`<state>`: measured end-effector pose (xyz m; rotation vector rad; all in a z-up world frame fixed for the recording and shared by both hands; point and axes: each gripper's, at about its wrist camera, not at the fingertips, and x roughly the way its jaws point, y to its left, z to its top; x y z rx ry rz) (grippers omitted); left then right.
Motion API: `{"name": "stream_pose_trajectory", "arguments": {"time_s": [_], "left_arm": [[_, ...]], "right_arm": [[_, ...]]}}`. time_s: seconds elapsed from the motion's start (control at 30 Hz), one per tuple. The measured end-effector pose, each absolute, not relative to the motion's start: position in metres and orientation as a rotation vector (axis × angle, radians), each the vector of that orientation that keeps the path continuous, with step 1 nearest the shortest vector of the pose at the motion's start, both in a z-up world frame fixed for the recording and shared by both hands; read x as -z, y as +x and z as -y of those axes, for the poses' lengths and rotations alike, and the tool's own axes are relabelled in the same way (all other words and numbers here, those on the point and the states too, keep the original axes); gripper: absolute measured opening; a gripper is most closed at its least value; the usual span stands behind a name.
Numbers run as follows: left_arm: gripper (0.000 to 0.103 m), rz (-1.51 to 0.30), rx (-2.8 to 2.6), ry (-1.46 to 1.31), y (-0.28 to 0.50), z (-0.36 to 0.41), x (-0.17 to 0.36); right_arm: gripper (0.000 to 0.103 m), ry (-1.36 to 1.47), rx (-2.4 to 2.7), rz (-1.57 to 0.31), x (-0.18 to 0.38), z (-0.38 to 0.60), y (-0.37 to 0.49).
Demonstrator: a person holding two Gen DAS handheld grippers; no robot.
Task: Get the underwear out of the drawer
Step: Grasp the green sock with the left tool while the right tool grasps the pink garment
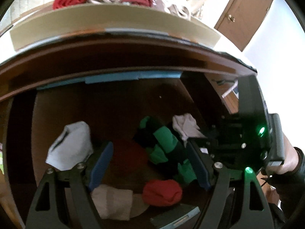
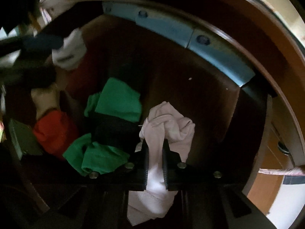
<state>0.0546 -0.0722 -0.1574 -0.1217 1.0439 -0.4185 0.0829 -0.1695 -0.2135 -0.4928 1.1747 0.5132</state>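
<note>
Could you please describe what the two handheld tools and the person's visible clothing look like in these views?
The left tool has a black frame with triangular cut-outs, silver bolts and blue finger pads. The right tool is black too, with silver bolts and dark ribbed pads. Seen from the left wrist view, its body carries green indicator lights. The hand gripping it emerges from a dark sleeve.

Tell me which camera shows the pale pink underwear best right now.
The right wrist view: the pale pink underwear fills the centre, clamped between the right hand-held gripper fingers. The left wrist view shows it smaller, at the drawer's right side beside that gripper.
</note>
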Motion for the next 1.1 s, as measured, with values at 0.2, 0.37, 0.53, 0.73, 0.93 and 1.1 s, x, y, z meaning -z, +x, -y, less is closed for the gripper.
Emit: {"name": "stream_pose_trajectory", "arguments": {"time_s": [0.2, 0.37, 0.53, 0.73, 0.93, 1.1], "left_arm": [[0.071, -1.121, 0.475, -0.079, 0.055, 0.097, 0.17], [0.071, -1.206, 0.496, -0.074, 0.059, 0.111, 0.183], [0.071, -1.305, 0.512, -0.138, 0.071, 0.118, 0.196], [0.071, -1.365, 0.482, -0.106, 0.084, 0.131, 0.207], [0.07, -1.432, 0.479, -0.119, 0.094, 0.134, 0.218], [0.047, -1.461, 0.518, -0.105, 0.094, 0.14, 0.226]], "right_arm": [[0.013, -0.403, -0.519, -1.154, 0.208, 0.186, 0.09], [0.013, -0.35, -0.514, -1.136, 0.202, 0.195, 0.083], [0.013, -0.311, -0.516, -1.114, 0.194, 0.207, 0.075], [0.014, -0.288, -0.515, -1.1, 0.191, 0.214, 0.069], [0.014, -0.263, -0.522, -1.125, 0.192, 0.217, 0.071], [0.014, -0.261, -0.549, -1.183, 0.2, 0.214, 0.078]]}}
